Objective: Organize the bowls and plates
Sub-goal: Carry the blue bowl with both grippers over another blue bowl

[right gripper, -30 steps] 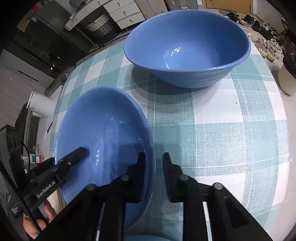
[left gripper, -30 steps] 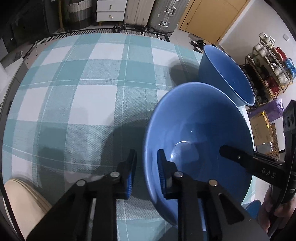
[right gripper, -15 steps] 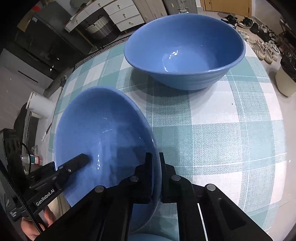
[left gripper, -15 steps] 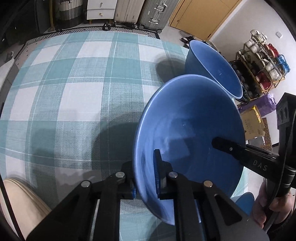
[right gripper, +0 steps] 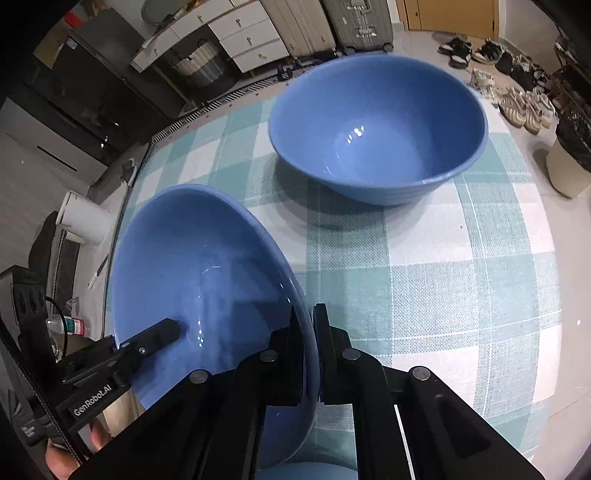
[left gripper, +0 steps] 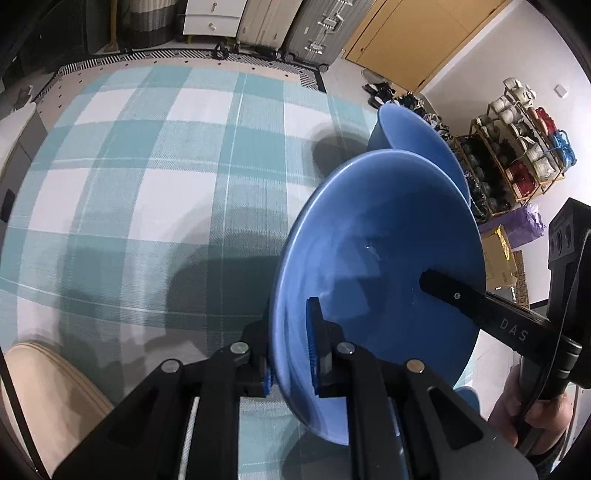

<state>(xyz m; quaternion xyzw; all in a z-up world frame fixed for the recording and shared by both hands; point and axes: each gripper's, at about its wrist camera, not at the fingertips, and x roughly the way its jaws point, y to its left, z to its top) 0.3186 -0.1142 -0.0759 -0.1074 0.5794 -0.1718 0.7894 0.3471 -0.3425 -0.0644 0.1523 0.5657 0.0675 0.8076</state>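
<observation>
Both grippers have clamped and are lifting the near glossy blue ceramic bowl [right gripper: 192, 280] off the teal-and-white checked tablecloth [right gripper: 424, 288]. Left gripper [left gripper: 291, 354] is pinching its left rim, right gripper [right gripper: 308, 350] its right rim. Nothing is lying inside. A second, empty blue bowl [right gripper: 376, 129] is standing farther back. At the bottom edge another blue piece [right gripper: 306, 472] is showing, cut off.

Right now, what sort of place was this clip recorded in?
Most likely a lived-in home, around a dining table. A checked tablecloth covers the table, suitcases and a white drawer unit stand by the wall, and shoes lie on the floor.
</observation>
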